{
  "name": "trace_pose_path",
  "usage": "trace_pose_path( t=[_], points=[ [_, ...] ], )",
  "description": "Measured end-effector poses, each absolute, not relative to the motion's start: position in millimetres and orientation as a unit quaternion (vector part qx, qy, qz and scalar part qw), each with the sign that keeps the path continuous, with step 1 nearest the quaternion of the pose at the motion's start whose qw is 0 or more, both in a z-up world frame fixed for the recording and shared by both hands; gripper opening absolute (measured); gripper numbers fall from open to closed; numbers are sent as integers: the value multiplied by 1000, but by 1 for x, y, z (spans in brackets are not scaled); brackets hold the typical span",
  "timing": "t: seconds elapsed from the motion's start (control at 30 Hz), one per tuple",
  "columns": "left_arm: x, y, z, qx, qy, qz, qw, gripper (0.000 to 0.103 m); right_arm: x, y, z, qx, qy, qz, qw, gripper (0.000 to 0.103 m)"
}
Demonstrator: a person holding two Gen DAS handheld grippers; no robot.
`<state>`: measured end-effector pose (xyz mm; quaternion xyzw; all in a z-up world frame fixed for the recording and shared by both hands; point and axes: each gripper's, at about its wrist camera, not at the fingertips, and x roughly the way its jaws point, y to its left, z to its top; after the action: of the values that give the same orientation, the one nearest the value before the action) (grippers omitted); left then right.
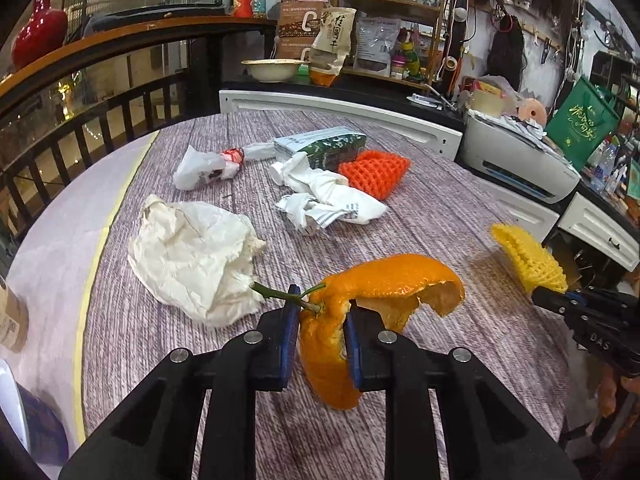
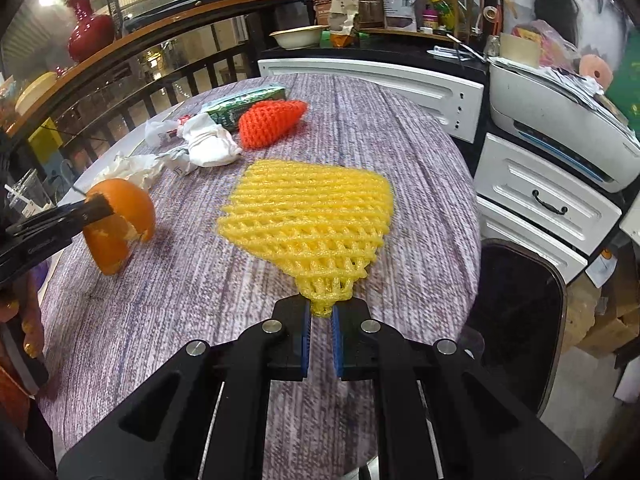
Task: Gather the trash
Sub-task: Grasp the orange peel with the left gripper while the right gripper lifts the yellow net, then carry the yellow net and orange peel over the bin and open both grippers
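An orange peel (image 1: 384, 284) with a green stem hangs just above the wood-grain table (image 1: 440, 216). My left gripper (image 1: 322, 312) is shut on it, the blue pads pressing its lower strip. In the right wrist view the peel (image 2: 120, 216) shows at the left, in the left gripper (image 2: 96, 208). My right gripper (image 2: 320, 314) is shut on the bunched end of a yellow foam net (image 2: 312, 216), which fans out over the table. The left wrist view shows the net (image 1: 528, 260) and the right gripper (image 1: 556, 300) at the right.
Trash lies farther back on the table: crumpled white paper (image 1: 196, 256), a wrapper (image 1: 328, 200), a plastic bag (image 1: 200, 168), a green carton (image 1: 320, 146) and an orange foam net (image 1: 374, 170). A dark bin (image 2: 516, 320) stands right of the table, below a printer (image 2: 560, 120).
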<state>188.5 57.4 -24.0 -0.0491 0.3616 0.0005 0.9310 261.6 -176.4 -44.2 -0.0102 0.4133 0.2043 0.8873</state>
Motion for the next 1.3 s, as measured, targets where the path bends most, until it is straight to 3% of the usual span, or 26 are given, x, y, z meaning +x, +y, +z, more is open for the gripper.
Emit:
trace_pose_path(
  t=[0.63,1.2,1.3],
  points=[
    [183,-41,-1,-59,330,-110,936,21,253,-315,-53,77,402,65,910,9],
    [209,-149,-6,-30,341,-194,919,21,308,-386,-188,144,529,-36,836,9],
    [211,-161,-9,-24,345,-202,916,21,310,-387,-202,144,541,-39,827,15]
  ],
)
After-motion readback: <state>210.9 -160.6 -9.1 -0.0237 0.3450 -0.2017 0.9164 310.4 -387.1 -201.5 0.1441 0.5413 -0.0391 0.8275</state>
